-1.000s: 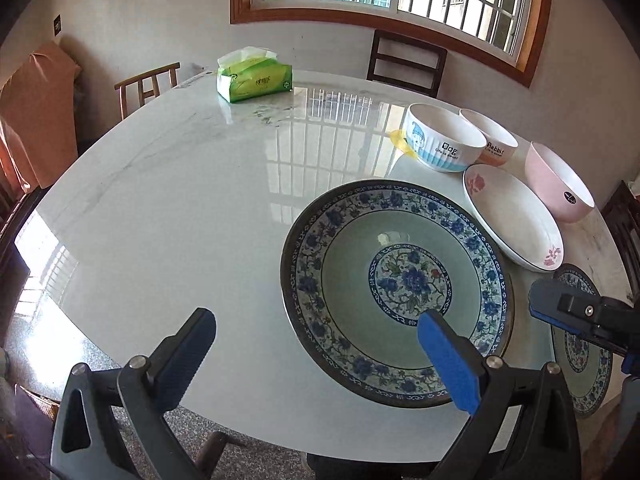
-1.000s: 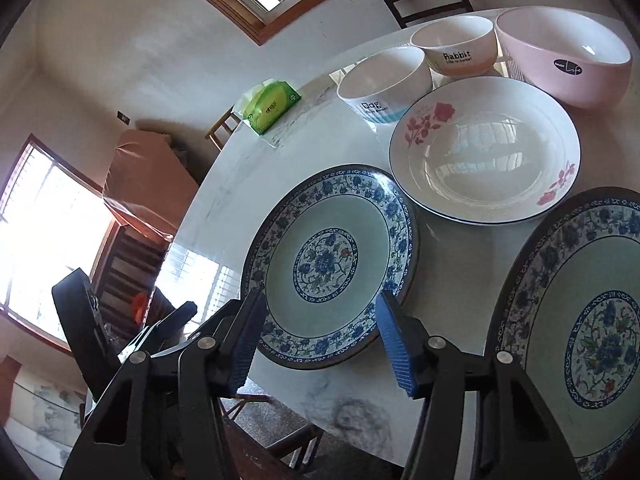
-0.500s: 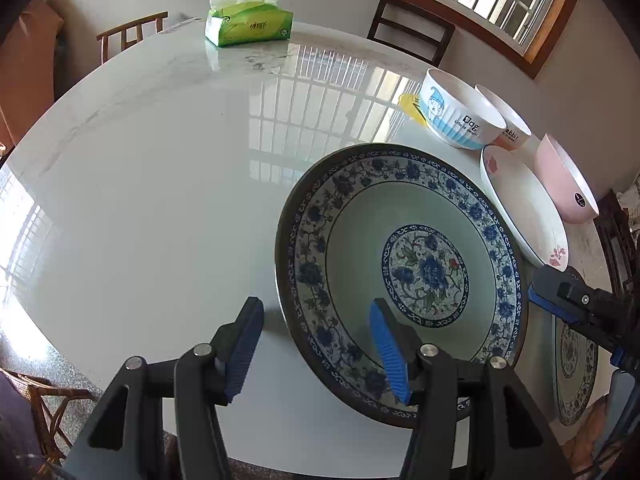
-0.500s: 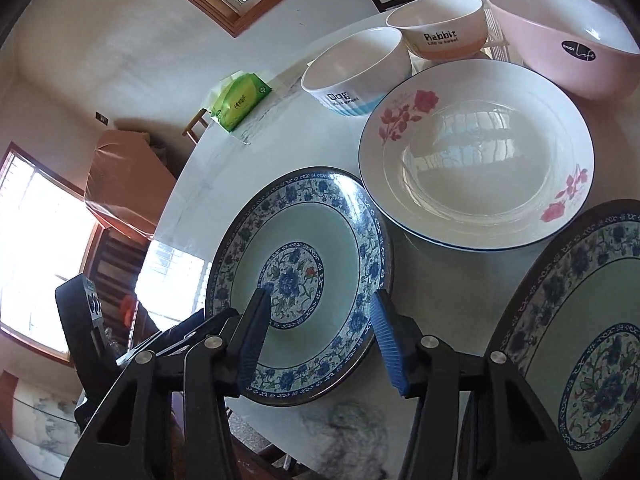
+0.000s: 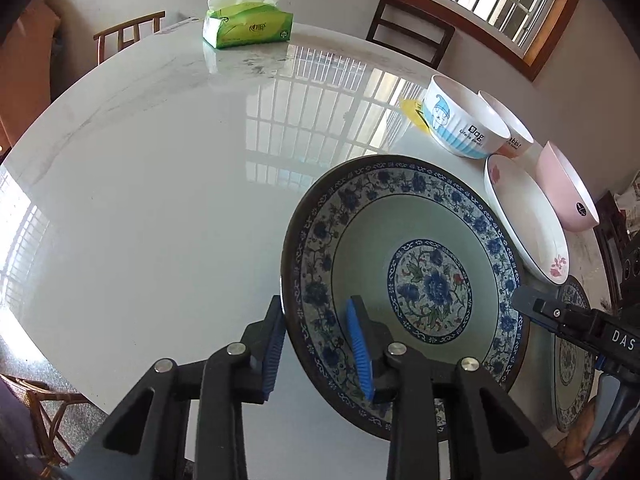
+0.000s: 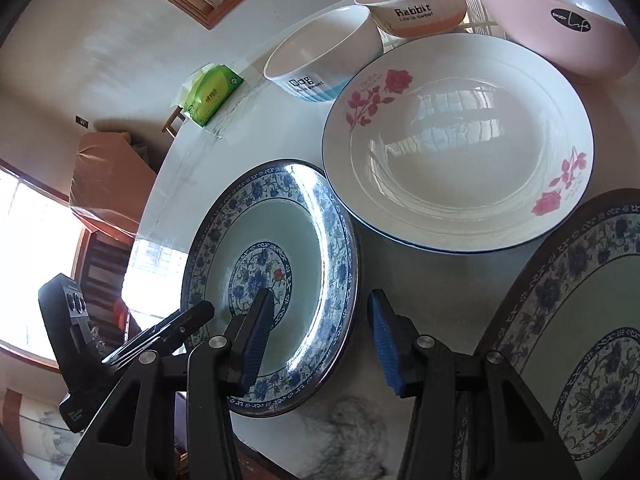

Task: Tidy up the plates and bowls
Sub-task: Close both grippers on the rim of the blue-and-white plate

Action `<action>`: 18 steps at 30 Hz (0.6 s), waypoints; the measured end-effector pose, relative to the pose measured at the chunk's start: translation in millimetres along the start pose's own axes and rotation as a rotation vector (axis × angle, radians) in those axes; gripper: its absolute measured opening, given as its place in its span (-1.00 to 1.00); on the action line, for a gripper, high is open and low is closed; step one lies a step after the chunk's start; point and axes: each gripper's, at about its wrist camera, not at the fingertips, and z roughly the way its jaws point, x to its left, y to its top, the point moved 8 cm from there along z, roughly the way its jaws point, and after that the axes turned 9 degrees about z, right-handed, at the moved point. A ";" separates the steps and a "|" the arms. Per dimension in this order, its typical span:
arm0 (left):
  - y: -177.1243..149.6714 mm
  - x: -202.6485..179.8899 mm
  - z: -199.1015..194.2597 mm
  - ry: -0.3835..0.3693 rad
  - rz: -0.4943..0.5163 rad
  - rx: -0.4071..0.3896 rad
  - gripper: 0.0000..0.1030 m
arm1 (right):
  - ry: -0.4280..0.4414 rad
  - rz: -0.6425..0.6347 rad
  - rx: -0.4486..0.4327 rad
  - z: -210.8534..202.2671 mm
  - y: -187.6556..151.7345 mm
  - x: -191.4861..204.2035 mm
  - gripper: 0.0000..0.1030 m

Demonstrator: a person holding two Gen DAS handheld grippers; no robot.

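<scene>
Marble table (image 5: 160,200) – blue floral plate (image 5: 404,288), dark rim, pale green well

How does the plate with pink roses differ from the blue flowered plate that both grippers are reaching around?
The rose plate is plain white with pink roses at two spots on its rim; the blue plate has a dense blue flower band, a green well and a flower medallion. The rose plate has a thin blue edge line, the blue plate a dark edge. No gripper reaches the rose plate. Both are round, shallow and empty.

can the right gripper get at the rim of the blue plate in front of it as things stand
Probably yes: the right gripper already straddles the blue plate's right rim, jaws closing with nothing between pads and rim. The rose plate sits clear behind.
</scene>
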 end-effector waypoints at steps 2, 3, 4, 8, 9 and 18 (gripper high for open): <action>1.0 5.7 -0.6 -0.009 -0.019 -0.006 -0.46 | -0.016 -0.013 -0.004 1.2 -0.3 0.1 -0.32; 1.6 8.4 -1.1 -0.002 -0.023 -0.008 -0.47 | -0.021 -0.020 -0.005 1.4 -0.7 -0.7 -0.37; 2.2 11.3 -1.9 0.009 -0.022 -0.012 -0.47 | -0.021 -0.024 -0.003 2.3 -1.1 0.1 -0.42; 1.0 25.4 -7.2 0.038 -0.037 -0.018 -0.51 | -0.015 -0.043 0.018 7.7 -8.6 7.6 -0.52; 0.4 29.6 -9.5 0.045 -0.041 -0.018 -0.54 | -0.012 -0.047 0.022 8.5 -10.3 9.3 -0.53; -2.0 46.6 -28.4 0.156 -0.023 -0.076 -0.74 | -0.001 -0.080 0.051 22.9 -19.3 27.1 -0.54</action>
